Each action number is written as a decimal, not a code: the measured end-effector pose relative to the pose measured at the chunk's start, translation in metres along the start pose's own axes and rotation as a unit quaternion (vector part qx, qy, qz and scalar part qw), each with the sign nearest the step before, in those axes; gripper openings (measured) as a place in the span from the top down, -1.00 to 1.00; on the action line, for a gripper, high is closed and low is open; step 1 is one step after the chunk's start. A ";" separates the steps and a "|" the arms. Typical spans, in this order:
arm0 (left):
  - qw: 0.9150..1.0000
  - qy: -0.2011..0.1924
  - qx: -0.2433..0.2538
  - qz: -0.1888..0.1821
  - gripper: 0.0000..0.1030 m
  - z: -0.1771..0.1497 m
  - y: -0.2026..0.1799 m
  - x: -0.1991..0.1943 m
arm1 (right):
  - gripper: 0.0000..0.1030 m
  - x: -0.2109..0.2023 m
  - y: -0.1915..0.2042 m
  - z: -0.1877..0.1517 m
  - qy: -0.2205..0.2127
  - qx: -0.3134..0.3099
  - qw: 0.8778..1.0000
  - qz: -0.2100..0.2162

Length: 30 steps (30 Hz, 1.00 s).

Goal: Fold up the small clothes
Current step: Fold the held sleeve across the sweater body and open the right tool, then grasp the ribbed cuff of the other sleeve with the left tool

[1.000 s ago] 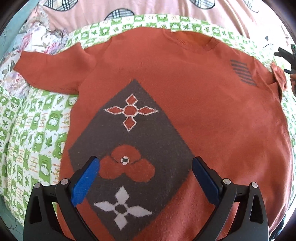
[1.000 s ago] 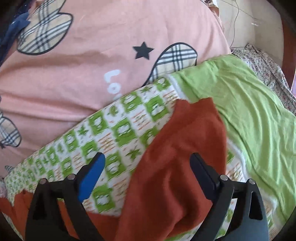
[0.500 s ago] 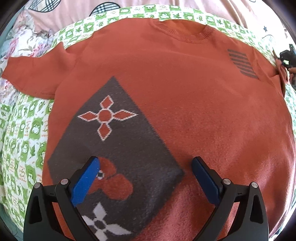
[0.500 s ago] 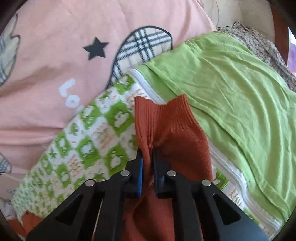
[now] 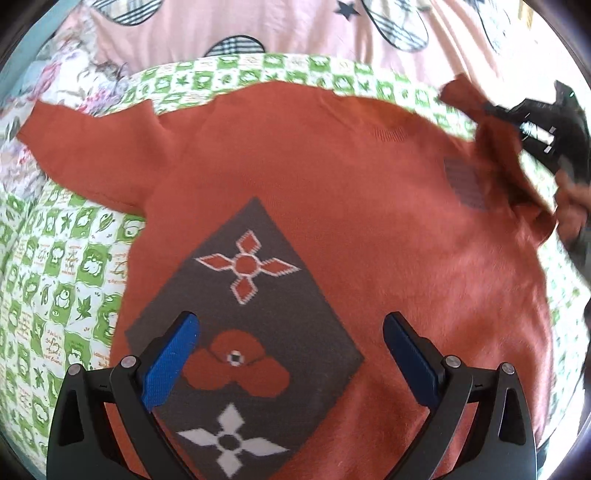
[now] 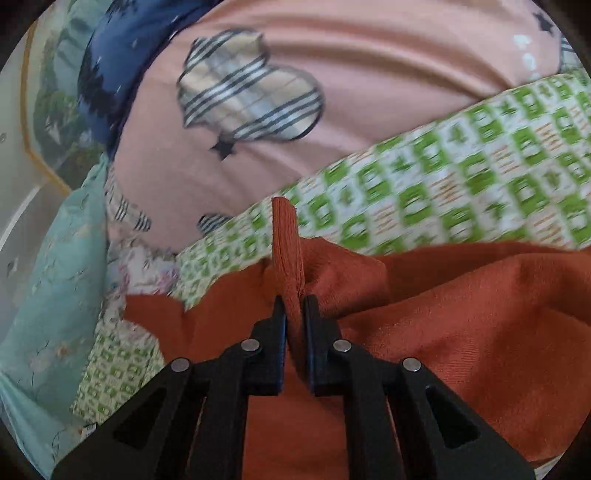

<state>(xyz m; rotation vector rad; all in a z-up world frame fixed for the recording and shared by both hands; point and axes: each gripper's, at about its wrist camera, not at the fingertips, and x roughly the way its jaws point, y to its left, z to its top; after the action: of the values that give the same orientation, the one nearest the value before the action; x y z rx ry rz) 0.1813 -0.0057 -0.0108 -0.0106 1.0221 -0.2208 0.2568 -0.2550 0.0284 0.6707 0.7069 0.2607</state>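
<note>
A rust-orange knit sweater (image 5: pixel 332 192) with a grey diamond panel of flower shapes lies face up on a green-and-white checked blanket (image 5: pixel 55 280). My left gripper (image 5: pixel 291 354) is open and empty above the lower part of the diamond. Its left sleeve (image 5: pixel 81 155) lies spread out flat. My right gripper (image 6: pixel 294 306) is shut on the ribbed cuff of the right sleeve (image 6: pixel 286 240) and holds it lifted over the sweater's body. It also shows in the left wrist view (image 5: pixel 491 109) at the upper right, with the sleeve raised.
A pink quilt (image 5: pixel 258 26) with plaid patches and stars lies behind the blanket. A floral cloth (image 5: pixel 74 74) is at the far left. In the right wrist view a blue cloth (image 6: pixel 122 55) and a teal floral cloth (image 6: pixel 55 277) lie to the left.
My right gripper shut on the right sleeve cuff, then lifted and swung it in over the sweater body. My left gripper stayed open and drifted over the diamond panel.
</note>
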 end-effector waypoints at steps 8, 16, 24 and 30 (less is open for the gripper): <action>0.996 -0.024 -0.053 -0.068 -0.94 0.017 0.042 0.001 | 0.69 0.099 0.064 -0.061 0.103 -0.042 0.994 0.004; 0.979 0.002 -0.113 -0.168 -0.94 0.061 0.061 0.059 | 0.11 0.057 0.056 -0.067 0.073 -0.014 0.997 0.035; 0.975 0.005 -0.098 -0.200 -0.69 0.133 0.039 0.127 | 0.10 -0.050 0.025 -0.081 -0.011 0.027 0.999 -0.022; 0.980 -0.024 -0.065 -0.189 0.89 0.139 0.046 0.114 | 0.10 -0.101 0.007 -0.090 -0.057 0.031 0.996 -0.066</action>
<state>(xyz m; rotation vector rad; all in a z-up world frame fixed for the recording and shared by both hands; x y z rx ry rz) 0.3637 0.0044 -0.0395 -0.3302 0.9796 -0.4960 0.1219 -0.2510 0.0338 0.6905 0.6481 0.0786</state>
